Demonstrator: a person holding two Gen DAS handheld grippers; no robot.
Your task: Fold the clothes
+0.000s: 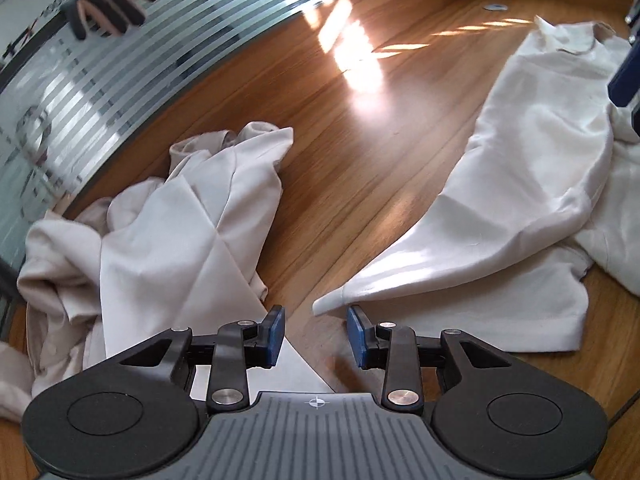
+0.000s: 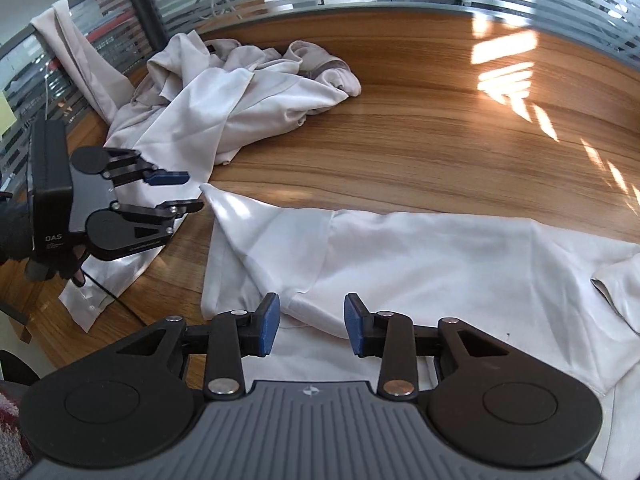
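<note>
Left wrist view: white shirt [image 1: 500,184] is running off the right edge; crumpled beige pile [image 1: 160,232] is lying left, bare wooden table [image 1: 360,152] between; left gripper [image 1: 316,332] is hovering, jaws wide, gripping nothing.
Right wrist view: right gripper [image 2: 312,322] is hanging over the shirt's near fold, jaws wide, empty.
</note>
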